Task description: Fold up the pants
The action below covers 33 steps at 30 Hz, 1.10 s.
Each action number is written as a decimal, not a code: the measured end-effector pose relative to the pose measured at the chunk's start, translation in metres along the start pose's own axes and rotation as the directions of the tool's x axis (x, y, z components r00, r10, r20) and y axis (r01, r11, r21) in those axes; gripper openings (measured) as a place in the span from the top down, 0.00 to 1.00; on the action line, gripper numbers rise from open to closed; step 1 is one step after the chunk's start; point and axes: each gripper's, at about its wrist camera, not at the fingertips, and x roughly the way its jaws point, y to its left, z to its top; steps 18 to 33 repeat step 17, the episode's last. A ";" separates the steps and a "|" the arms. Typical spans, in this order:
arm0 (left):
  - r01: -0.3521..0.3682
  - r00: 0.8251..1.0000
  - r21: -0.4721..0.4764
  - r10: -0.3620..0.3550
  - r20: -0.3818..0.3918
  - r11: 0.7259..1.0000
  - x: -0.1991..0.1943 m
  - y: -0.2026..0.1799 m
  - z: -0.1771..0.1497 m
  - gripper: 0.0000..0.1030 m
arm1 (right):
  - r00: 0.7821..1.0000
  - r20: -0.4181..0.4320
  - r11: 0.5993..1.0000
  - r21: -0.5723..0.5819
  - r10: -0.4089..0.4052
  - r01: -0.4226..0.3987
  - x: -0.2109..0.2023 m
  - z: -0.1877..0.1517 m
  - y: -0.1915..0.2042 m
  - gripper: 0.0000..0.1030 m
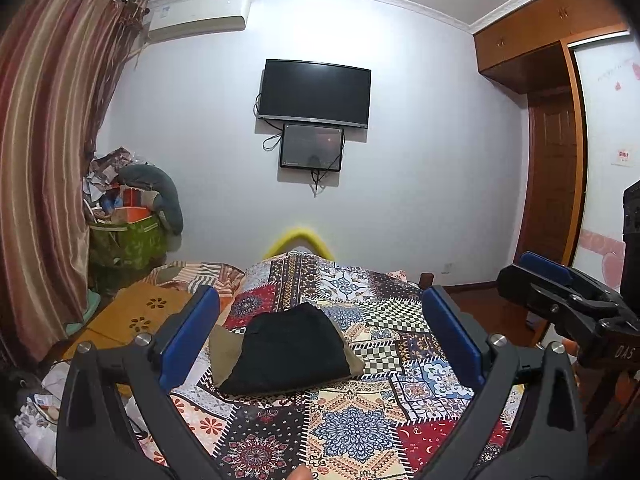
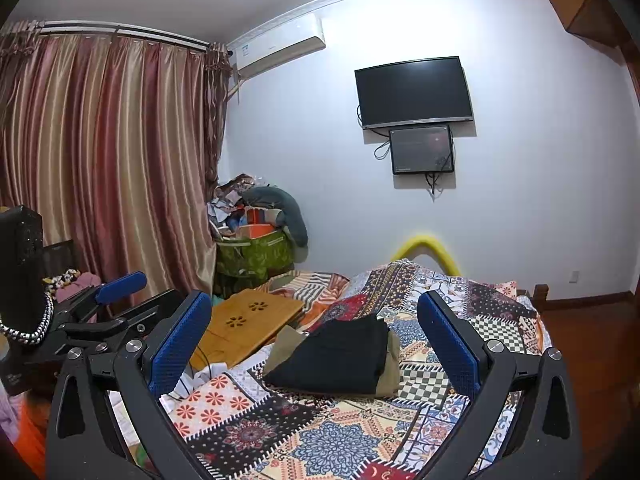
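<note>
Both wrist views above bed [image 1: 352, 432], facing television wall [image 1: 420, 200]

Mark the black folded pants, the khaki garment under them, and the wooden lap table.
black folded pants [image 1: 290, 346], left wrist view, middle of top layer
khaki garment [image 2: 394, 364], right wrist view, exposed right edge
wooden lap table [image 2: 248, 322], right wrist view, tabletop centre

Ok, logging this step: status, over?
Both hand-held grippers open, empty, above the bed. Black pants folded, atop tan garment. Nothing in the way.
</note>
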 end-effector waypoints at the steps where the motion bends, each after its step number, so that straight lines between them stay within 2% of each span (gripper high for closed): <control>1: 0.001 1.000 0.001 -0.001 -0.003 1.000 0.001 0.000 0.001 0.01 | 1.000 0.000 1.000 0.001 0.000 0.000 0.000 0.000 0.000 0.01; 33: 0.013 1.000 0.009 -0.013 -0.009 1.000 0.002 -0.001 0.001 0.01 | 1.000 -0.001 1.000 0.005 -0.001 0.001 -0.002 0.001 0.001 0.01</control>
